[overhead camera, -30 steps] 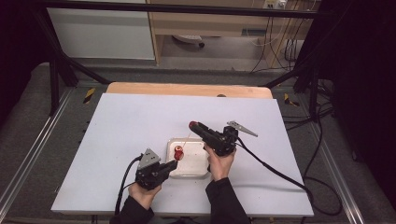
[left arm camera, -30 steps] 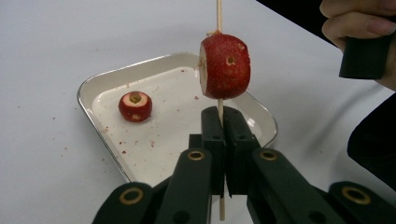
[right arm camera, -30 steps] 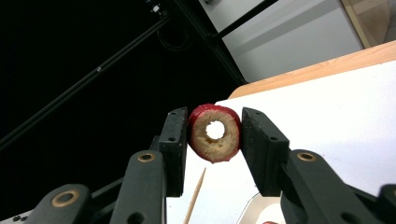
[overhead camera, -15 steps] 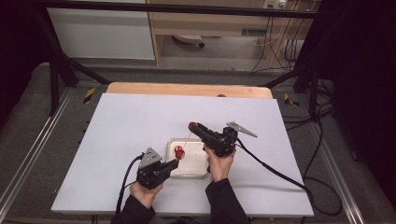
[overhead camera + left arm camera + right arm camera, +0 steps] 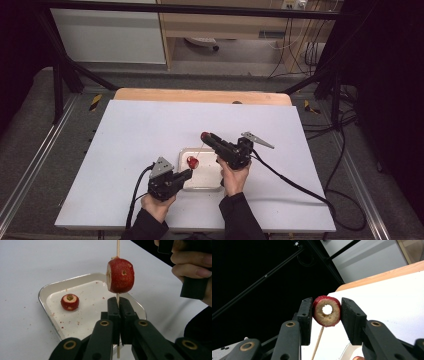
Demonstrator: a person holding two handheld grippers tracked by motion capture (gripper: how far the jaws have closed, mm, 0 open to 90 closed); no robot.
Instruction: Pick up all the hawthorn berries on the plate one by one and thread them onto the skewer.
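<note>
Over the tray (image 5: 202,182), mid-tabletop (image 5: 130,135), you're threading fruit onto a skewer (image 5: 117,247). Your left gripper (image 5: 119,315) is pinching the skewer's lower end, jaws pressed tight on the stick, w/ one red fruit (image 5: 120,275) already sitting on it just above the jaws. Your right gripper (image 5: 326,315) is holding a cored fruit ring (image 5: 327,311) between its jaws, which are touching the ring's two sides; the core hole is facing the camera, and the skewer is running down below it. In the high view, the right gripper (image 5: 206,137) is sitting up and beyond the left gripper (image 5: 187,173), the stick spanning between them. A third fruit (image 5: 70,302) is lying in the tray, hole up, apart from the rest.

Risks, as I'm judging them: the hole & the stick tip aren't obviously lined up, so pushing off-axis could bend or snap the thin stick. Squeezing harder w/ the right jaws could crush or split the soft ring. The left grip is low on the stick, so any side load could make it pivot or slide thru the jaws. If the ring slips, it's prob. dropping outside the tray.
</note>
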